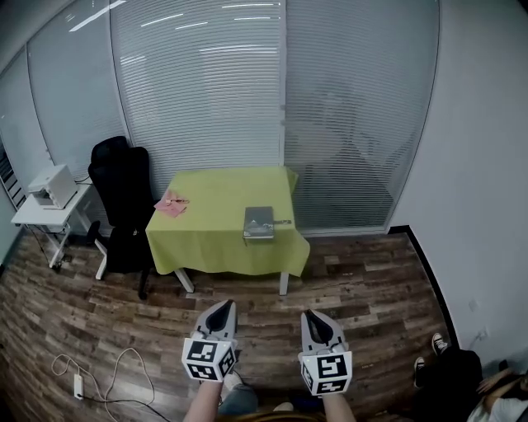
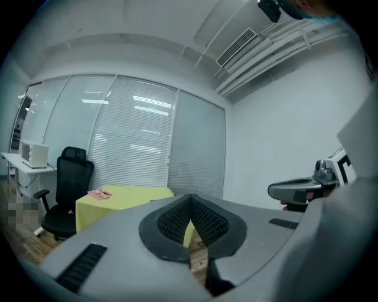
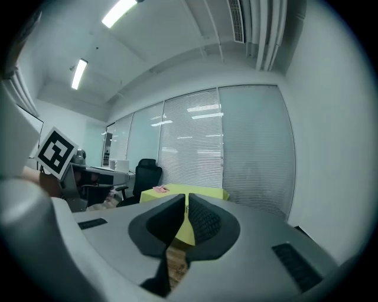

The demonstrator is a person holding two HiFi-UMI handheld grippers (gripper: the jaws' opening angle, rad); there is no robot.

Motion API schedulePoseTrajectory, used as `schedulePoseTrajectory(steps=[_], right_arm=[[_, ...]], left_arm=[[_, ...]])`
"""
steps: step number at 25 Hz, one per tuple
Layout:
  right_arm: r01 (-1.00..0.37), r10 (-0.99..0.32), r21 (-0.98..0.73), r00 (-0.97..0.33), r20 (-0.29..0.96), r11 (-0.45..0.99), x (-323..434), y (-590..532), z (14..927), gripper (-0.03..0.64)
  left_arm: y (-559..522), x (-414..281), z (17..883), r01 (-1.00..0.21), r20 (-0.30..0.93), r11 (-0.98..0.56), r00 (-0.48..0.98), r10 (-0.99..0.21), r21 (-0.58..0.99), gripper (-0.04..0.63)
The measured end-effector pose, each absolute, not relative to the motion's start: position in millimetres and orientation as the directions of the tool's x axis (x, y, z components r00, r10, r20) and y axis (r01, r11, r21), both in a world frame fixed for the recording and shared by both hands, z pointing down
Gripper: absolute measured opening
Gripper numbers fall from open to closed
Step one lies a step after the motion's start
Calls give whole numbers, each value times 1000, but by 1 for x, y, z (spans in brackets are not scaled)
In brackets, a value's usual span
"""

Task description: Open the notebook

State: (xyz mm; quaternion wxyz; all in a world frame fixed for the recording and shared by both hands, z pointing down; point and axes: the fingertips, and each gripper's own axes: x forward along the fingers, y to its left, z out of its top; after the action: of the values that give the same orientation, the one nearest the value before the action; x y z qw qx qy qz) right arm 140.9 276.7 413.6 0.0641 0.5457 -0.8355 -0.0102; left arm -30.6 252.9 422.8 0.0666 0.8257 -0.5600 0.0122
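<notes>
The notebook [image 1: 258,222] lies near the front edge of the green-clothed table [image 1: 206,243], and a black chair [image 1: 122,202] crowds the table's left end. The left gripper [image 1: 223,306] and right gripper [image 1: 311,315] are empty with jaws pressed together. Both are well short of the table, with bare wood floor [image 1: 371,288] between.

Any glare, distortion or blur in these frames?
Head view: fisheye bows straight lines; bright streaks glare on the blinds; notebook small but evenly lit. Left gripper view: dark round vignette, strong barrel distortion. Right gripper view: same vignette; ceiling lamp blown out.
</notes>
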Motion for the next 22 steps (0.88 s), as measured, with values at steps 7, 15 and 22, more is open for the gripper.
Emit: schedulePoseTrajectory(steps=[7, 15, 22], right_arm=[[-900, -898, 85, -413, 150, 428, 136, 266, 430, 115], [-903, -895, 90, -395, 208, 420, 133, 211, 452, 120], [-902, -884, 107, -378, 277, 419, 121, 106, 490, 121]], left_arm=[[245, -37, 435, -930, 114, -354, 364, -924, 101, 26], [195, -52, 467, -933, 167, -331, 352, -921, 141, 112], [85, -57, 507, -921, 225, -352, 383, -896, 166, 114]])
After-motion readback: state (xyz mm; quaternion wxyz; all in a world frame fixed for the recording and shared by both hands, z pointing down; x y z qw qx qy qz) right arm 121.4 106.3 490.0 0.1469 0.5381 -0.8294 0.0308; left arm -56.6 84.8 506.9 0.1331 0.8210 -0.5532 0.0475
